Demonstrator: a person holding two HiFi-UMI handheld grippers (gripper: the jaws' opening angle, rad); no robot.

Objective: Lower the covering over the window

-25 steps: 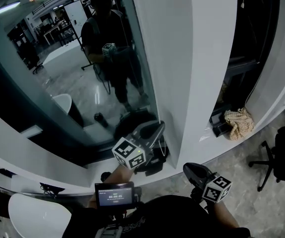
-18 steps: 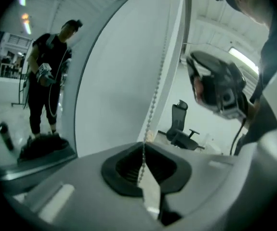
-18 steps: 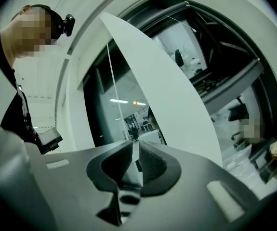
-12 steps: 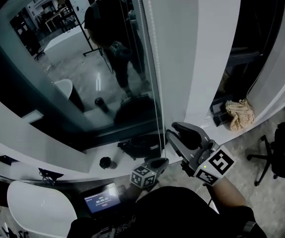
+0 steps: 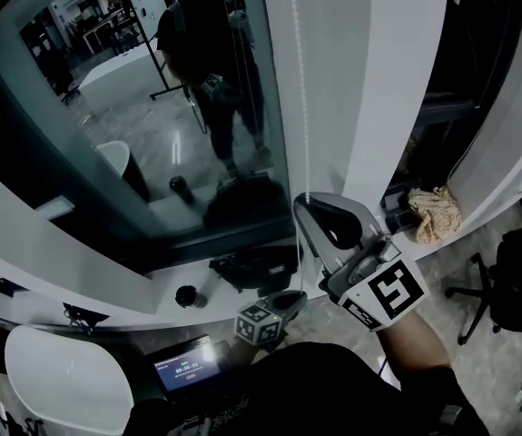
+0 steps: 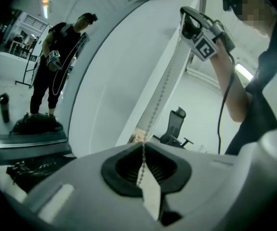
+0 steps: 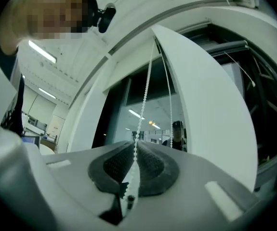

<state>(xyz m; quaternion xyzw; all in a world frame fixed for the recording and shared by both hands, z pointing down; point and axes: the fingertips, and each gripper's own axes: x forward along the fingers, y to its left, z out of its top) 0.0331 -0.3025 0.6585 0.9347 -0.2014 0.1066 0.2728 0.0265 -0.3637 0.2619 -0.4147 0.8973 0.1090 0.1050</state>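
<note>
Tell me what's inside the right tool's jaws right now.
The white bead chain runs between the pads of the right tool as its jaws close on it. Past the pads, the tool's body covers the rest of the chain.

There's the white window sill (image 5: 129,295), a black bag (image 5: 247,269) slumped on it, a small dark cup (image 5: 185,295) just to its left, and past the pillar a crumpled beige cloth (image 5: 431,214).

Pale grey left gripper (image 6: 143,146), black ribbed jaws, black-and-white marker cube (image 5: 262,323), dark top (image 5: 333,389)
</note>
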